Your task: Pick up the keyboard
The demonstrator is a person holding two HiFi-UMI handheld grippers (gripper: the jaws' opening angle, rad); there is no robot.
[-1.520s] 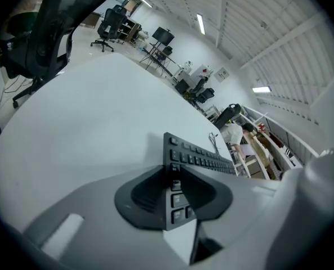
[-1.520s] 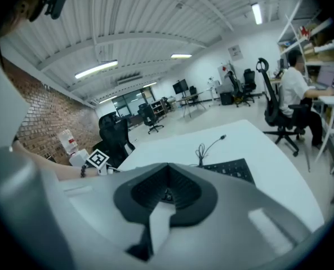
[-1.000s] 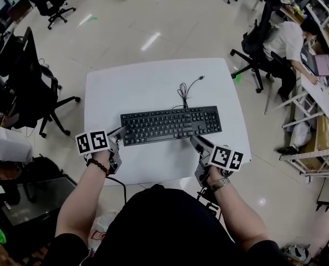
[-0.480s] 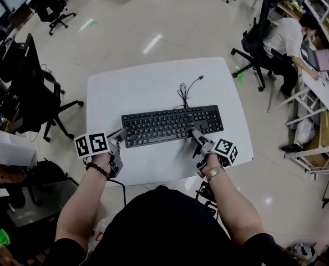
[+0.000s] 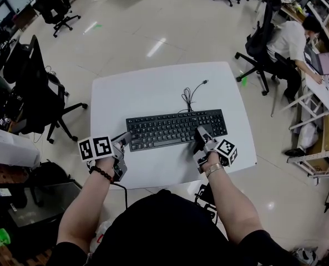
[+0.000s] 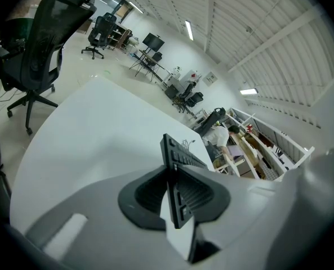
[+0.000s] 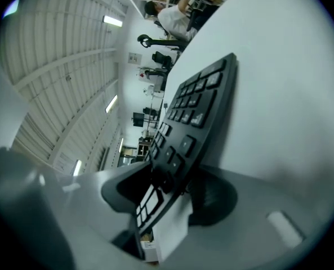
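Observation:
A black keyboard [image 5: 176, 129] lies across the middle of the white table [image 5: 153, 90], with its cable [image 5: 191, 96] curling toward the far side. My left gripper [image 5: 124, 141] is at the keyboard's left end. In the left gripper view, the left gripper [image 6: 175, 193] has that end [image 6: 181, 159] edge-on between its pads, clamped. My right gripper [image 5: 201, 136] is at the front edge, right of the middle. In the right gripper view, the keyboard [image 7: 203, 106] runs between the closing jaws of the right gripper [image 7: 175, 190], with a little slack showing.
A black office chair [image 5: 36, 87] stands left of the table and another [image 5: 261, 43] to the far right, where a person [image 5: 294, 43] sits at a desk. The table's near edge is just in front of my body.
My right gripper has gone forward from the table's near edge onto the keyboard's front edge and rolled. The left gripper has stayed at the keyboard's left end.

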